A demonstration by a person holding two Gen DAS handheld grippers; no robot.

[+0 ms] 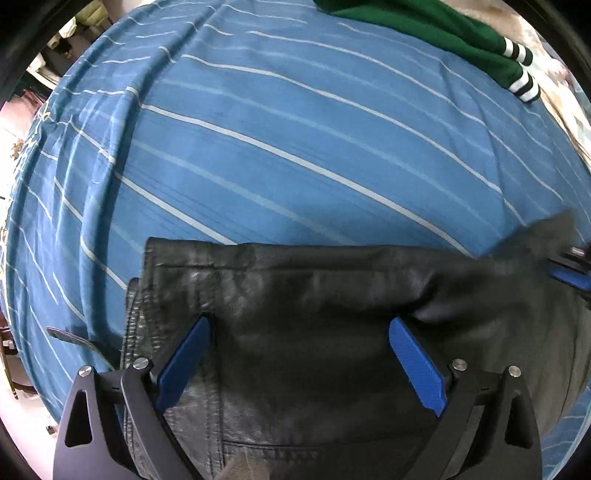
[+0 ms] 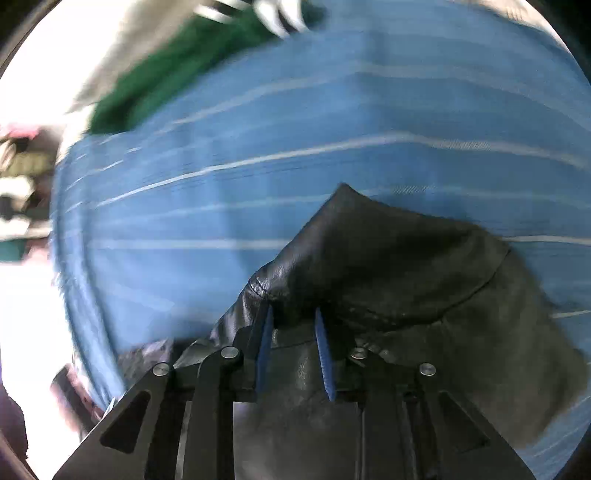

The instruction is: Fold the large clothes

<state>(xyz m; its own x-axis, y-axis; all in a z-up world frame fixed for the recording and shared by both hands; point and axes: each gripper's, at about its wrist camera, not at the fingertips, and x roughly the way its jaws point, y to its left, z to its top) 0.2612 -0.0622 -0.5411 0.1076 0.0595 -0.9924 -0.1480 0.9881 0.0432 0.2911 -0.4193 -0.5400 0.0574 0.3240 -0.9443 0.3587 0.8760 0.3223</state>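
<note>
Covering bed: blue striped sheet (image 1: 295,140)

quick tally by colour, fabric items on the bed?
Black: 1, leather jacket, under both grippers
Green: 1, garment with black-and-white striped cuffs, at the bed's far edge
Blue: 1, white-striped bedsheet
Total: 3

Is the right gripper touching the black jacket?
Touching. The right wrist view shows the right gripper with jaws nearly closed, pinching a fold of the black jacket.
</note>
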